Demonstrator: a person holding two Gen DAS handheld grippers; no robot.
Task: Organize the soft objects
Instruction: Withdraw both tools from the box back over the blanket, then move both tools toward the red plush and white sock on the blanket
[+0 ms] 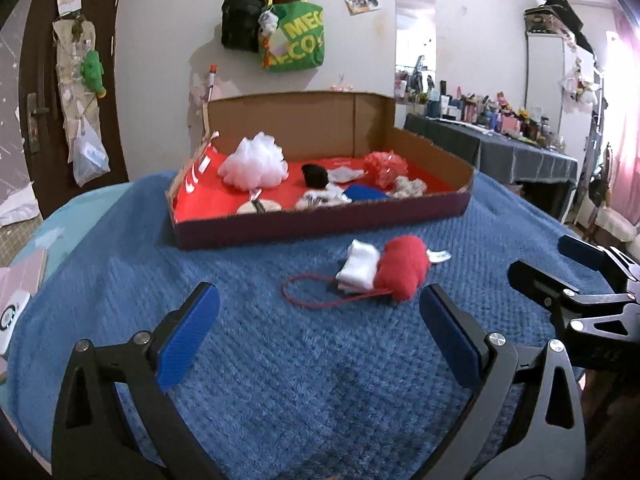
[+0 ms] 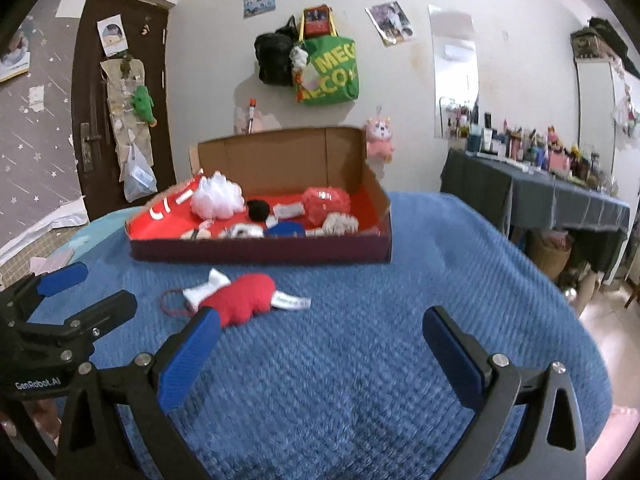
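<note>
Currently blue blanket (image 1: 280,360) covers the bed; cardboard box (image 1: 320,224) sits at its far side, holding white loofah (image 1: 256,162) and other soft bits. Red plush (image 1: 402,266) with white cloth (image 1: 358,266) lies just outside the box wall. Left gripper (image 1: 320,312) and right gripper (image 2: 320,332) both spread wide, empty, nothing between them and the plush.

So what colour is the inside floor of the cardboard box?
Bright red; left wrist view shows it best.

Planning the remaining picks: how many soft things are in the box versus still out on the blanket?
In the cardboard box: 7, counting the white bath pouf and red bath pouf
On the blue blanket: 1, the red plush with white parts
Total: 8
</note>
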